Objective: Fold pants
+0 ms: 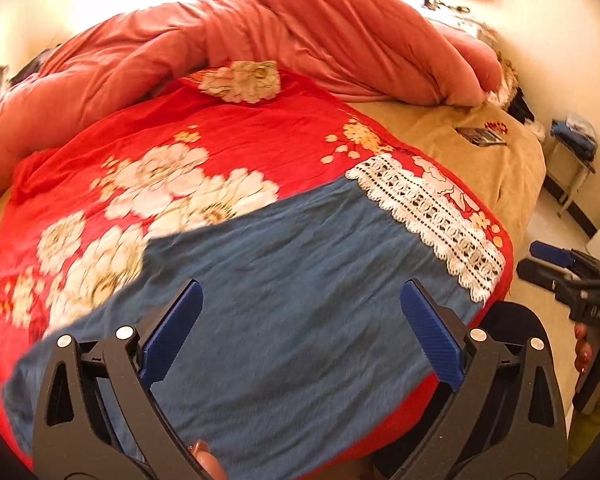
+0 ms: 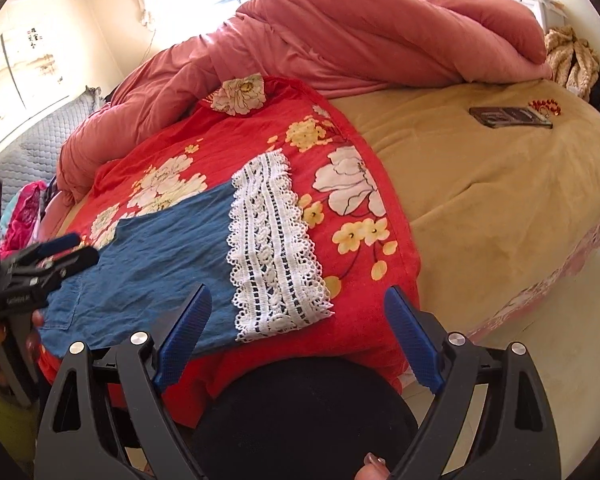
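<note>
Blue denim pants (image 1: 300,240) with a white lace hem (image 1: 428,216) lie flat on a red floral cloth (image 1: 220,140) on the bed. My left gripper (image 1: 302,286) hovers over the middle of the pants, jaws wide open with nothing between them. In the right wrist view the pants (image 2: 160,260) and lace hem (image 2: 276,256) sit just beyond my right gripper (image 2: 298,291), which is open and empty over the cloth's near edge. The left gripper (image 2: 72,250) shows at the pants' left end. The right gripper (image 1: 556,264) shows off the bed's right side.
A bunched pink duvet (image 1: 300,28) fills the back of the bed. The tan sheet (image 2: 480,208) holds a dark flat item (image 2: 508,117) and red beads (image 2: 544,105). A person's black-clad leg (image 2: 300,412) stands at the near edge. A stool with blue clothes (image 1: 572,140) stands on the right.
</note>
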Demonstrator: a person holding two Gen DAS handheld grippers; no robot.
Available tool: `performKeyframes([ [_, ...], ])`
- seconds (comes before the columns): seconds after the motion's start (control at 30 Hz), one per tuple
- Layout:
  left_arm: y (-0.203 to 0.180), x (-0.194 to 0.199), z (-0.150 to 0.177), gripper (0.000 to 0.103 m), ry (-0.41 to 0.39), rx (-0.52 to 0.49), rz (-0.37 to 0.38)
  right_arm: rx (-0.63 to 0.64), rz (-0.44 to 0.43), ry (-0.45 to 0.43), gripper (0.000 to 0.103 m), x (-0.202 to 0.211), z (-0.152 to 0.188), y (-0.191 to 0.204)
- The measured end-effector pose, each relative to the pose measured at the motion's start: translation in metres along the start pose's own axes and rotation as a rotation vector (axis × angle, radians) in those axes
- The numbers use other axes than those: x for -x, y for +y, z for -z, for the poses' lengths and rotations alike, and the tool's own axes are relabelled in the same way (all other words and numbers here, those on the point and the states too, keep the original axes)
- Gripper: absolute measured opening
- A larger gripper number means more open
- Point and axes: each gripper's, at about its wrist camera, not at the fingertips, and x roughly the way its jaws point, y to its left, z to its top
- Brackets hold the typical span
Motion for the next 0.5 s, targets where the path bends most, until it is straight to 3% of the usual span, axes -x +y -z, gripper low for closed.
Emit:
performKeyframes([
  [0.27, -0.018, -0.068, -0.055, 0.094, 0.062, -0.103, 0.068, -0.011, -0.019, 0.046, 0.087, -0.025, -0.002, 0.001],
  [0.4, -0.021, -0.106, -0.078, 0.093, 0.113, -0.103, 0.17, -0.002, -0.033, 0.071, 0.085, -0.037, -0.006, 0.003],
  [0.47, -0.02, -0.125, -0.089, 0.083, 0.14, -0.088, 0.221, 0.008, -0.047, 0.096, 0.074, -0.046, -0.008, 0.005],
  [0.5, -0.02, -0.133, -0.092, 0.077, 0.157, -0.085, 0.247, 0.011, -0.058, 0.115, 0.059, -0.052, -0.008, 0.006],
])
